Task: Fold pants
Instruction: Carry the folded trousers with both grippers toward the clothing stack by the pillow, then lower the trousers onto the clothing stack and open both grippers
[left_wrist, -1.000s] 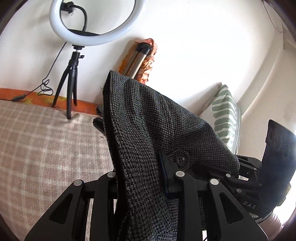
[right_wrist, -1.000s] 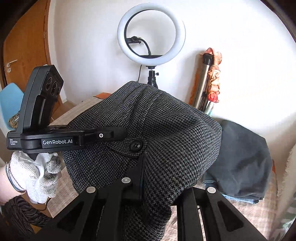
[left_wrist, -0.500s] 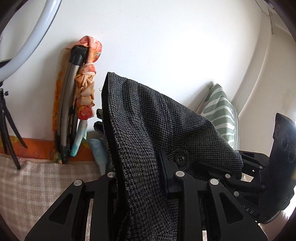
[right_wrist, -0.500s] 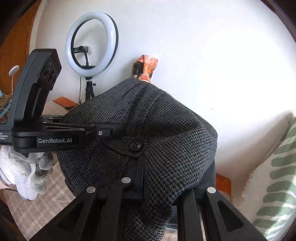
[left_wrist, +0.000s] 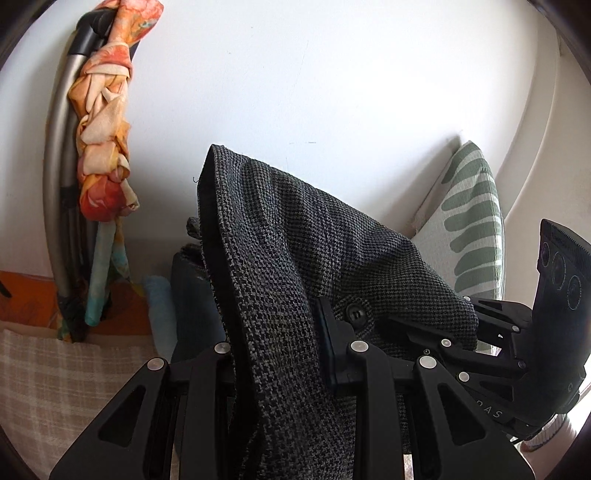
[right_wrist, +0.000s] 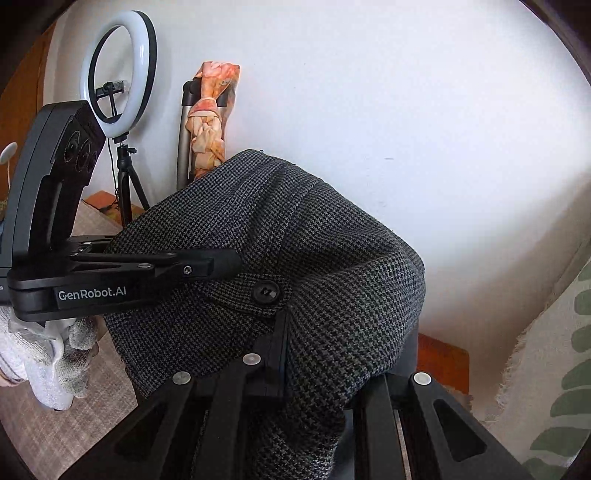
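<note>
Pants (left_wrist: 295, 266) hang in mid-air, bunched w/ both hand-held grippers pinching the buttoned waistband, left (left_wrist: 291, 354) & right (right_wrist: 291, 354) close together, so thick slack cloth could slip or land crumpled near the far clothes pile (left_wrist: 192, 295).

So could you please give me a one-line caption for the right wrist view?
Both tongs, right and left, hold checked grey pants bunched aloft before a white wall.

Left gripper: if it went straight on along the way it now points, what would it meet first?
Apart from the checked pants that the left gripper is shut on, probably the dark folded clothes stacked by the white wall. Depth is unclear, and the held cloth hides much of that line.
</note>
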